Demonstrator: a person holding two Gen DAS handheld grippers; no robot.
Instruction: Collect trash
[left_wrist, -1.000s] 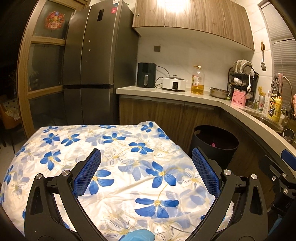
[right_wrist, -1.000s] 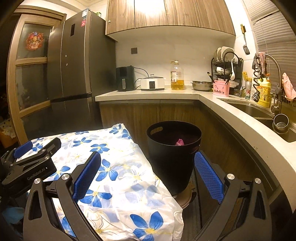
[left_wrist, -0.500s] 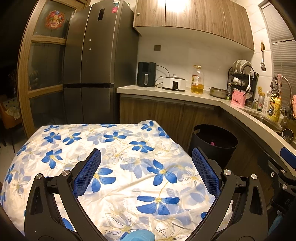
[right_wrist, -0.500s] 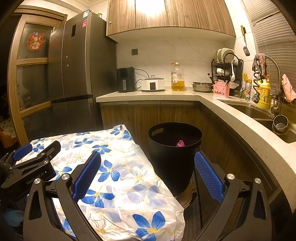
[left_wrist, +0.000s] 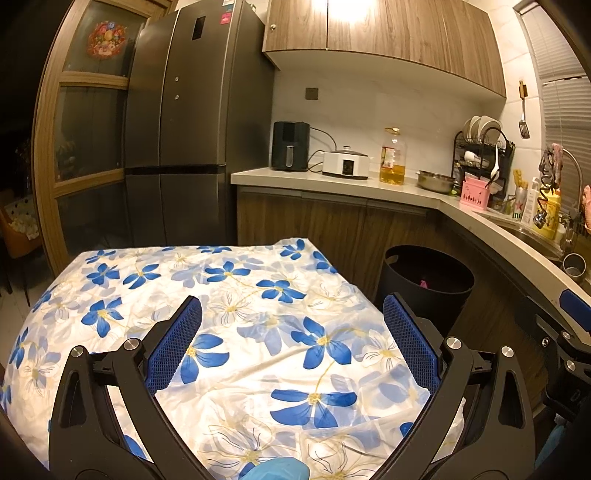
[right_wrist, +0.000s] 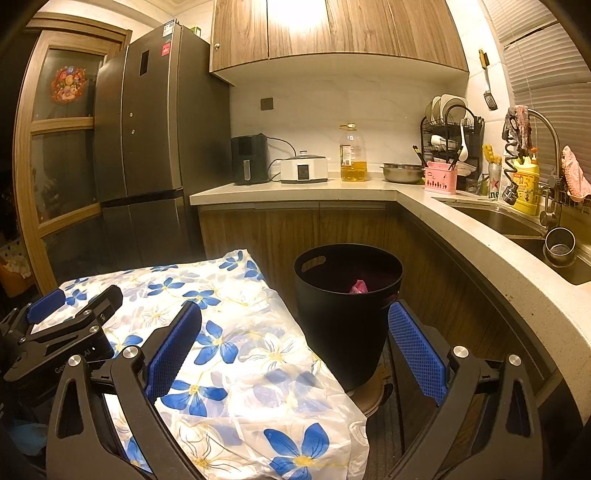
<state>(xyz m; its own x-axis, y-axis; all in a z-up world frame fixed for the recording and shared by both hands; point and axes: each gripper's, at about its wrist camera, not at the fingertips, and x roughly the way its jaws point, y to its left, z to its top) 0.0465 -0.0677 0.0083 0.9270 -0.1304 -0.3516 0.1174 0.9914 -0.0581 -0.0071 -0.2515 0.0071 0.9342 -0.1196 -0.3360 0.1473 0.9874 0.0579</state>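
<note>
A black round trash bin (right_wrist: 347, 295) stands on the floor beside the table, with a pink scrap (right_wrist: 359, 286) inside; it also shows in the left wrist view as the bin (left_wrist: 428, 280) past the table's right edge. My left gripper (left_wrist: 291, 325) hovers open over the flowered tablecloth (left_wrist: 240, 314), holding nothing. My right gripper (right_wrist: 293, 332) is open too, spanning the table's right edge and the bin, with nothing between its fingers. The left gripper (right_wrist: 62, 332) appears at the left of the right wrist view. No loose trash shows on the cloth.
An L-shaped counter (right_wrist: 295, 190) runs behind and to the right, carrying an air fryer (right_wrist: 249, 158), a cooker, an oil bottle (right_wrist: 353, 153), a dish rack and a sink (right_wrist: 495, 221). A tall grey fridge (left_wrist: 177, 140) stands at the back left. Cabinets hang overhead.
Both views have tilted slightly upward and drawn back a little; the table and bin sit lower in frame. Both grippers stay open and hold nothing.
</note>
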